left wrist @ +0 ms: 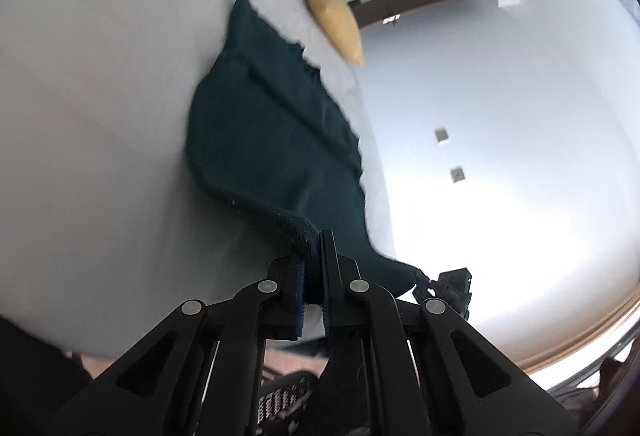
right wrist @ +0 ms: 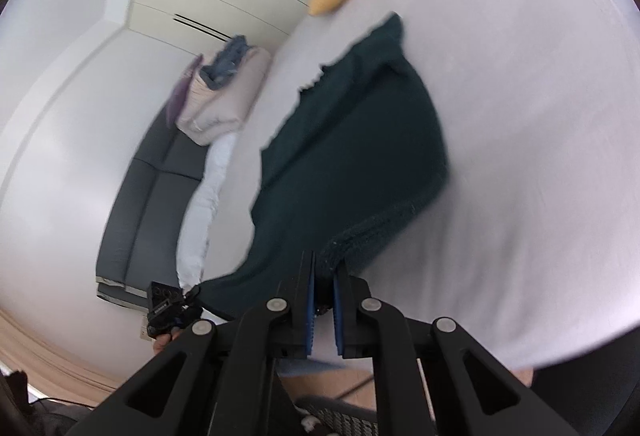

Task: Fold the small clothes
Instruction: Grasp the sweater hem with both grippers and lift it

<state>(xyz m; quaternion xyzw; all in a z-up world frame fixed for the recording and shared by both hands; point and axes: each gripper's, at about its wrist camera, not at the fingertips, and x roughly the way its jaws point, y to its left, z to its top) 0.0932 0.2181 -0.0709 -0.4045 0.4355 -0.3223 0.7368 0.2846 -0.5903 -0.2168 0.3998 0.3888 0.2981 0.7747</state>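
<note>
both tongs, left gripper (left wrist: 314, 256) and right gripper (right wrist: 323, 276), clamped on soft, limp dark green garment (left wrist: 272, 139) at near-edge corners.

A garment (left wrist: 272, 139) lies spread on the bed (left wrist: 100, 95), its near edge lifted off the sheet. A pillow (left wrist: 334, 21) sits beyond it at the bed's far edge.

The left gripper (left wrist: 316, 256), at the bottom centre of its view, is matte black plastic with angular linkage arms, each joint capped by a round silver pin; its fingers (left wrist: 331, 260) carry ribbed blue pads on their inner faces; the right gripper (right wrist: 324, 276) has the same black links, silver pins and blue ribbed pads.
</note>
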